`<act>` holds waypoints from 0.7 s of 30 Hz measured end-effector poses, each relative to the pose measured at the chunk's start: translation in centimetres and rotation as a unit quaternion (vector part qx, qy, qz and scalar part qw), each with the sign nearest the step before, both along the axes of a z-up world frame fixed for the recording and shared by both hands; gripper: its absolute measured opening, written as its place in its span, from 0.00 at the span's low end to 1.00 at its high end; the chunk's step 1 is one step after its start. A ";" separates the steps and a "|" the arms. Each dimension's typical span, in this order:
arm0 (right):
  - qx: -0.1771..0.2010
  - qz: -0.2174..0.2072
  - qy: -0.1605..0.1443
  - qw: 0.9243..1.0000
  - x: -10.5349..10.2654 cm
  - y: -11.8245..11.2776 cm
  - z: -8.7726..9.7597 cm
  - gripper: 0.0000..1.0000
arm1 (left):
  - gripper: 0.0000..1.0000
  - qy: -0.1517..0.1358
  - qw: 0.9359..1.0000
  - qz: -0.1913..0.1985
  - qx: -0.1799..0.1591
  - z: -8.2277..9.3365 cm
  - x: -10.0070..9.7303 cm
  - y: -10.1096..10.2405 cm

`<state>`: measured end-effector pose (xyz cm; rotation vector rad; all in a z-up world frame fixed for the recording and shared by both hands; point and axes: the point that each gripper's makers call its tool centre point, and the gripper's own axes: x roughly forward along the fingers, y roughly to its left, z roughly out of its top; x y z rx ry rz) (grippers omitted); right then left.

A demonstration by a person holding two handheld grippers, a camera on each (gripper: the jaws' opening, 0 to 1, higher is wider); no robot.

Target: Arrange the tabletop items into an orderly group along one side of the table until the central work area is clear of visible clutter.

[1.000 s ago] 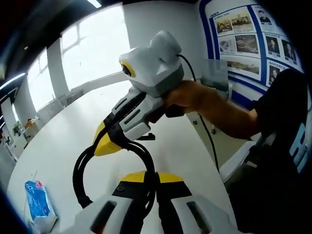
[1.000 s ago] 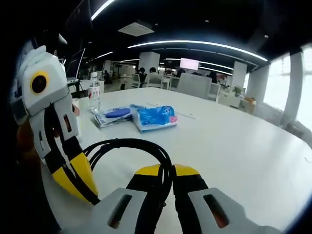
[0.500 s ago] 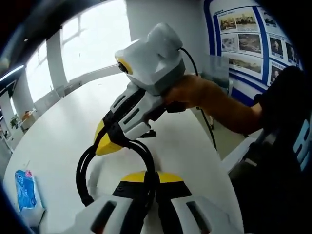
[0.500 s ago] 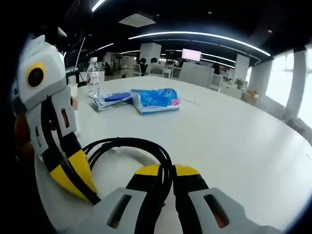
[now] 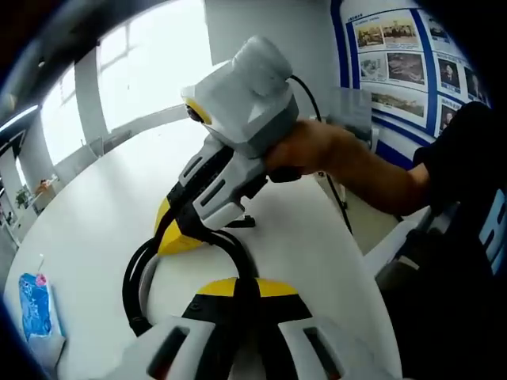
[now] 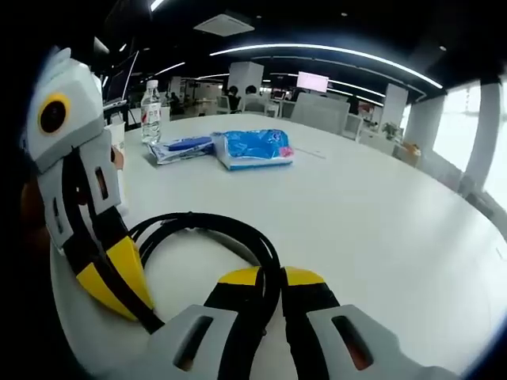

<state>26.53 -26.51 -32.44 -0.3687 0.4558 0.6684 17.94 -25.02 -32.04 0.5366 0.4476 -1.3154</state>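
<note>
A: Any writing you can read?

B: None. The blue tissue pack [image 6: 253, 148] has a printed pattern, but the lettering is too small. The wall poster [image 5: 400, 59] carries framed photos, its text blurred.

A: And the cable?

B: A black cable [image 6: 214, 233], looped in several strands, lying on the white table [image 6: 380, 229] near its close edge. Both claws grip it: the right gripper [image 6: 272, 277] has its yellow-tipped jaws clenched on the loop where it passes between them, and the left gripper [image 5: 245, 286] pinches the same cable likewise.

A: What's the count?

B: One cable, two grippers. In the right gripper view, well beyond the loop, one blue tissue pack, one flatter blue-and-white packet [image 6: 181, 148] touching its left side, and one clear water bottle [image 6: 150, 112] standing upright past them. In the left gripper view a hand [image 5: 313, 150] holds the other gripper
</note>
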 end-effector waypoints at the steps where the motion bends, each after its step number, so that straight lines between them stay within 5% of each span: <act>1: 0.001 -0.002 -0.001 1.000 0.1 -0.2 0.1 0.07 | 0.04 -0.001 1.000 -0.001 0.000 0.0 0.0 0.0; 21: -0.018 -0.008 -0.017 1.000 -0.2 -0.7 1.1 0.09 | 0.09 -0.018 0.999 -0.016 -0.023 1.5 -0.7 0.3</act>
